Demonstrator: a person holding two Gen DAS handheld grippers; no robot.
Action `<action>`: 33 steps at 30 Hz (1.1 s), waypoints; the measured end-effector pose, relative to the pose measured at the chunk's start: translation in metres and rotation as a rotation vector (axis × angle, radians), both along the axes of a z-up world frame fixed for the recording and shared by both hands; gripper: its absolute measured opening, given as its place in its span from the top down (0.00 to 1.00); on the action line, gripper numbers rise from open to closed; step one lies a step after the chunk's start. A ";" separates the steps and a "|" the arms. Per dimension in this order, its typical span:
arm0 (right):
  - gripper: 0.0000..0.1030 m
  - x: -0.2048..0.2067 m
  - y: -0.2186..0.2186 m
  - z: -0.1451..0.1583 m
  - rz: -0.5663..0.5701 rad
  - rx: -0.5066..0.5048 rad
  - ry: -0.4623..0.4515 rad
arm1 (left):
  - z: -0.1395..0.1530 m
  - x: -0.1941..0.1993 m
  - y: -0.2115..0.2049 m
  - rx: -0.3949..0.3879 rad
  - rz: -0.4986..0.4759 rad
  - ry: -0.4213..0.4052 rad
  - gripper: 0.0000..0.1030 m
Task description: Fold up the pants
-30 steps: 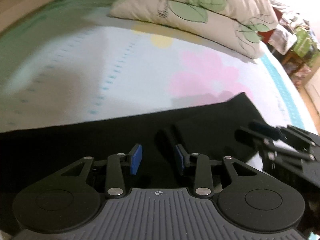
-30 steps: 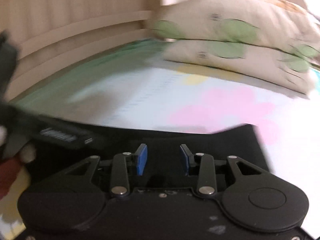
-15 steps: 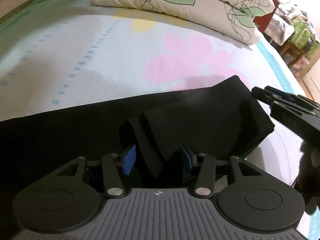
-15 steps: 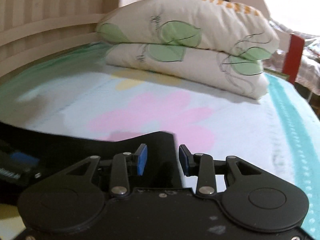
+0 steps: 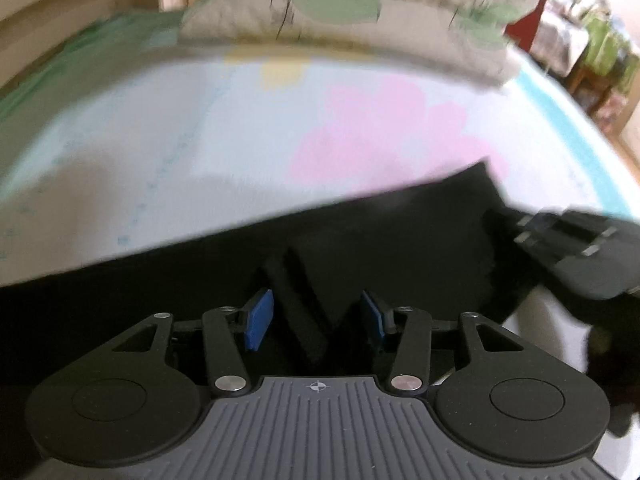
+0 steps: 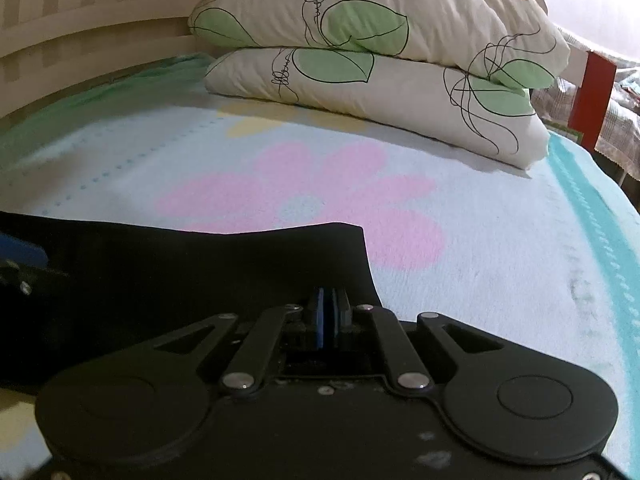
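Observation:
Black pants [image 5: 380, 240] lie flat across the near part of the bed, with a folded pleat running toward me. My left gripper [image 5: 316, 320] is open, its blue pads on either side of that pleat. My right gripper [image 6: 328, 312] is shut on the pants [image 6: 200, 264] near their right corner. The right gripper also shows at the right edge of the left wrist view [image 5: 580, 248], blurred.
The bed has a pale blue blanket with a pink flower [image 6: 304, 200] and a teal stripe [image 6: 592, 208]. Two leaf-print pillows [image 6: 376, 56] are stacked at the head. A wooden headboard [image 6: 80, 24] runs along the left. Furniture stands beyond the bed's right side [image 5: 592, 52].
My right gripper has closed on the pants' right corner. My left gripper stays open over the pleat and its view has become blurred with motion.

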State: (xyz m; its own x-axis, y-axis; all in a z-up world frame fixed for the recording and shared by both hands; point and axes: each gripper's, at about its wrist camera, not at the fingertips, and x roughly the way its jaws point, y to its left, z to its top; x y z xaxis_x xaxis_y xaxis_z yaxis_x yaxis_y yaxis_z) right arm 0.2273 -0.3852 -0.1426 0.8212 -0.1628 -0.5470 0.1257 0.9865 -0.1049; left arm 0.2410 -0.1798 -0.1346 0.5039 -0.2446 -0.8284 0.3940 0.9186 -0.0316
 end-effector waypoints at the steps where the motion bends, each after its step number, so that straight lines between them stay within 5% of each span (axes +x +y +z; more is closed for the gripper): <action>1: 0.93 0.000 -0.001 0.000 0.001 0.001 0.002 | -0.004 0.002 0.004 -0.020 -0.002 0.005 0.50; 5: 0.92 0.001 0.005 0.001 0.007 -0.021 0.019 | 0.001 0.006 0.012 -0.037 -0.027 0.031 0.50; 13: 0.90 -0.006 0.013 0.021 0.010 0.002 0.017 | 0.038 0.003 0.078 -0.032 0.111 -0.011 0.51; 22: 0.88 -0.045 0.099 0.039 0.255 0.095 0.021 | 0.038 -0.048 0.164 0.023 0.268 0.046 0.51; 33: 0.80 -0.084 0.174 0.041 0.434 0.220 0.120 | 0.047 -0.087 0.162 0.006 0.196 0.037 0.51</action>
State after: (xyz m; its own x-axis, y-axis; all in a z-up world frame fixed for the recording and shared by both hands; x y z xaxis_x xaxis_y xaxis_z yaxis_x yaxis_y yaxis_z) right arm 0.1431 -0.2107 -0.1016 0.7166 0.3101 -0.6247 -0.3019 0.9454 0.1229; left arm 0.1538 -0.0181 -0.0879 0.5107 -0.1401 -0.8483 0.2062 0.9778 -0.0374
